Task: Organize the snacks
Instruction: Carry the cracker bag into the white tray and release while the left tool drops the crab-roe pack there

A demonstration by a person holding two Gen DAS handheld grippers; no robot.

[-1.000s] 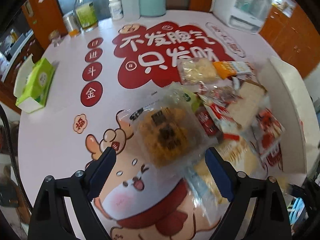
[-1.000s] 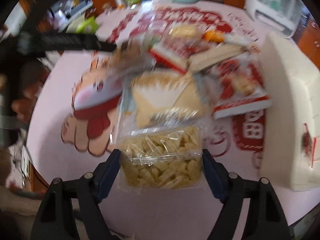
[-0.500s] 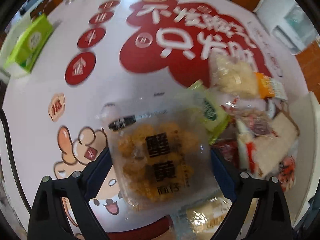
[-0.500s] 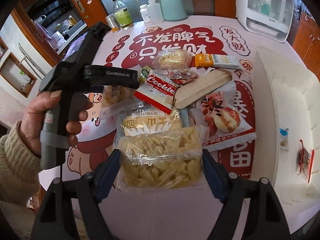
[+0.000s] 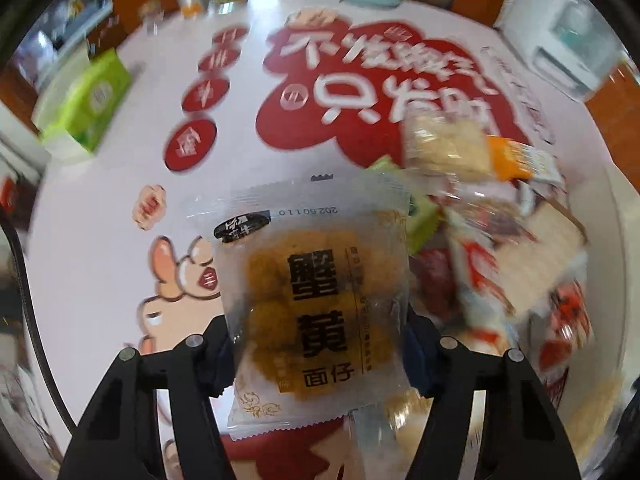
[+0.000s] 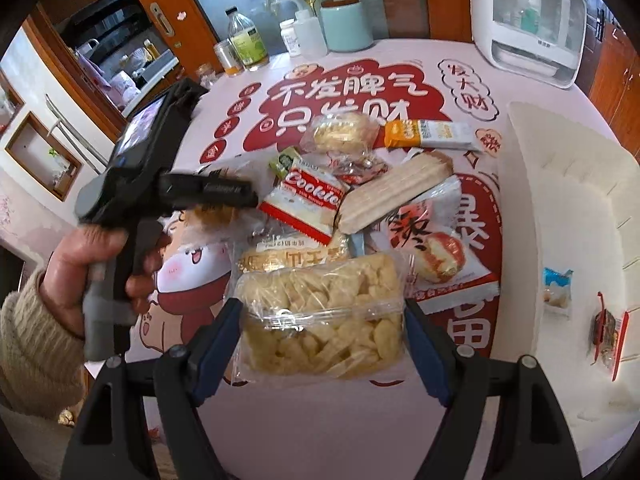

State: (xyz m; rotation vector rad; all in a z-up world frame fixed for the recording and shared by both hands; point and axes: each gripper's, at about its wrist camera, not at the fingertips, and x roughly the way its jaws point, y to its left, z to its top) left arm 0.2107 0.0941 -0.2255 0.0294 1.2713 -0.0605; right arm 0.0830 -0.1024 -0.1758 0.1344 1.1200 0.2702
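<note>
Since the earlier frame, the left gripper [image 5: 318, 356] jaws have been closing and are now pinching the crab-roe snack packet [image 5: 308, 300]; the puffed-snack bag [image 6: 320, 316] is being pinched between the right gripper [image 6: 322, 344] jaws.

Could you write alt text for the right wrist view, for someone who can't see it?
A black two-finger right gripper clamps a clear bag of pale puffed snacks above a pink printed table piled with snack packets; a hand beside it holds the left gripper.
</note>
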